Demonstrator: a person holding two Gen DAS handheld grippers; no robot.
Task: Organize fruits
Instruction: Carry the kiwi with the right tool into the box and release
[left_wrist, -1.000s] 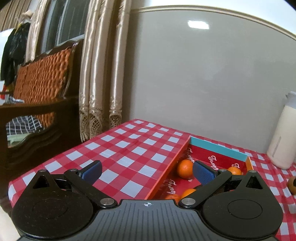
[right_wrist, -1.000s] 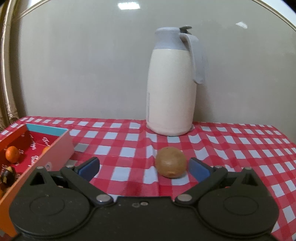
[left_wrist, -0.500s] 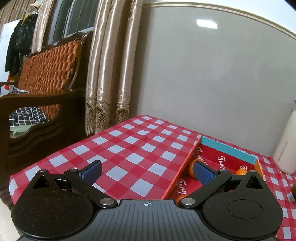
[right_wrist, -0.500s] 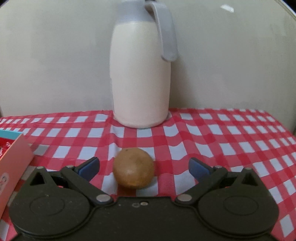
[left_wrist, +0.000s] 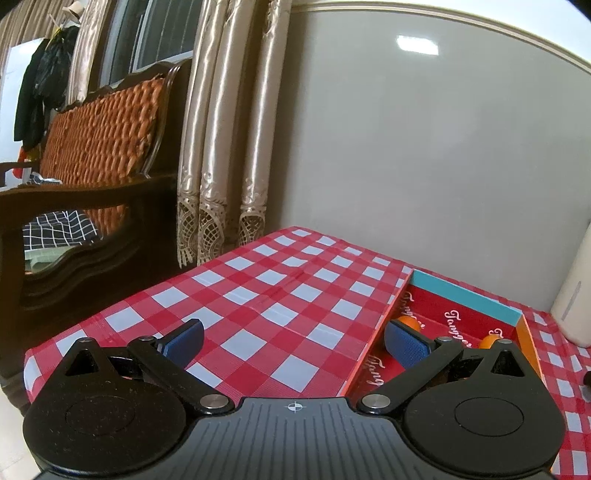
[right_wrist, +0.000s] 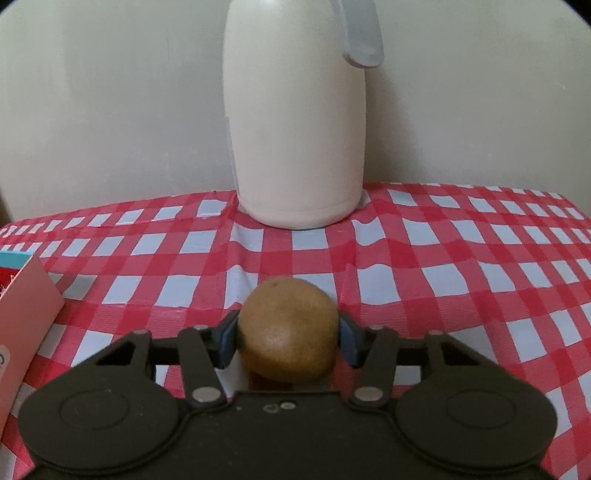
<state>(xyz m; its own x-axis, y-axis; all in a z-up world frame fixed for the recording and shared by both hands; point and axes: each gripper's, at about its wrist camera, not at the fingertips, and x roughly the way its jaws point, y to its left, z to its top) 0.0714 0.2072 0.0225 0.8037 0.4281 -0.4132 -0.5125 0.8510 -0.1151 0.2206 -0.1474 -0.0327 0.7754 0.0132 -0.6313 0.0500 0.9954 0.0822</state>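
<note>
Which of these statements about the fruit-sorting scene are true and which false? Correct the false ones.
1. The right gripper has a brown fruit between its closing jaws, both pads against it. True.
2. The cream jug lies on its side. False: it stands upright on the checked cloth.
3. The left gripper holds an orange. False: its jaws are wide apart with nothing between them.
4. Oranges lie in the red tray. True.
5. The brown fruit is inside the tray. False: it is on the cloth.
</note>
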